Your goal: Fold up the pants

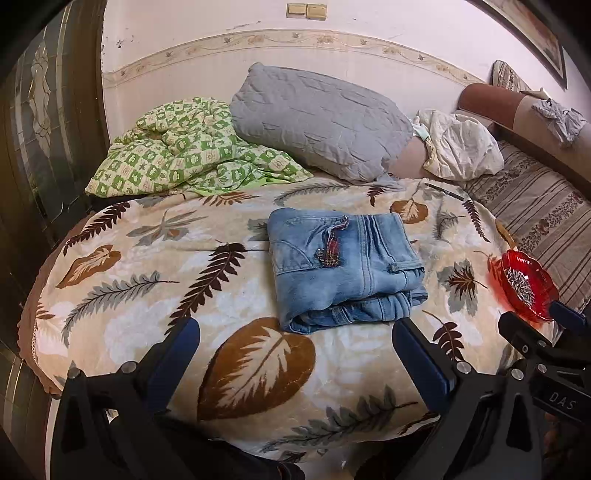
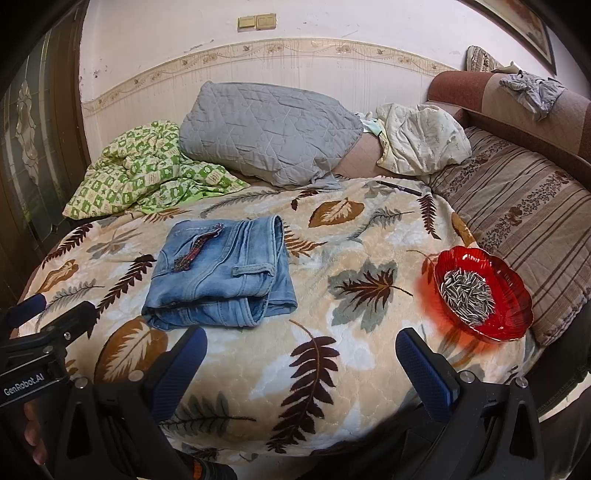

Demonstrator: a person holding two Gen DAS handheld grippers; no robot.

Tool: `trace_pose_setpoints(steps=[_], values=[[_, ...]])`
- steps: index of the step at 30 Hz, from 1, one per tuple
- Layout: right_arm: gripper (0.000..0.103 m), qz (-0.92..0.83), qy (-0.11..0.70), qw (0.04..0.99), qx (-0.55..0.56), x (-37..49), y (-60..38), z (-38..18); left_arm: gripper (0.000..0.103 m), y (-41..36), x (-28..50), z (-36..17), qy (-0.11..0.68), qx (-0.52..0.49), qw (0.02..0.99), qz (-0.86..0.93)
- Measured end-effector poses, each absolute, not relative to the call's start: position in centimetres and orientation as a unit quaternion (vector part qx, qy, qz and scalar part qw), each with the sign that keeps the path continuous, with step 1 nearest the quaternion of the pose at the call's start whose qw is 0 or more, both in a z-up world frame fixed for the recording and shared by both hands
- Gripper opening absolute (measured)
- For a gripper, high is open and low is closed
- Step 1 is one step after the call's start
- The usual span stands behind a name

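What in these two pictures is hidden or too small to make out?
- Folded jeans: inner layers and legs, hidden by the top layer, both views.
- Dark slim thing beyond the jeans: too small to name.
- Framed picture: cut by the edge, both views.
- Right tongs, left view: tips cut off by the edge.

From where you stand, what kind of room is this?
Most likely a lived-in bedroom or sitting room at home. A leaf-patterned blanket covers the bed or couch, with a grey pillow against the wall, folded jeans on top, and a red bowl of seeds beside them.
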State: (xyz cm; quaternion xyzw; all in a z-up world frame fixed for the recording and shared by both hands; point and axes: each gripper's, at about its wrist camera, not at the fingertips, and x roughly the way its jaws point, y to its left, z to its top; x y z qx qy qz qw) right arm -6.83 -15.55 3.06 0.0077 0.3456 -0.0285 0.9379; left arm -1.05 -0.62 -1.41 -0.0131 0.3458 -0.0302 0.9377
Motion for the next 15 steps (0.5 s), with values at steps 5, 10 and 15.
trace_pose_setpoints(steps=[5,10,15], values=[[0.103,-0.028,0.347,0.938,0.007,-6.9,-15.4,2.8,0.103,-0.5,-1.0,-1.4,0.347,-0.011,0.937,-0.032],[0.103,-0.029,0.347,0.937,0.008,-6.8,-15.4,2.8,0.103,-0.6,-1.0,-1.5,0.346,-0.01,0.938,-0.03],[0.103,-0.03,0.349,0.937,0.008,-6.8,-15.4,2.3,0.103,0.4,-1.4,-1.4,0.328,-0.043,0.941,-0.062]])
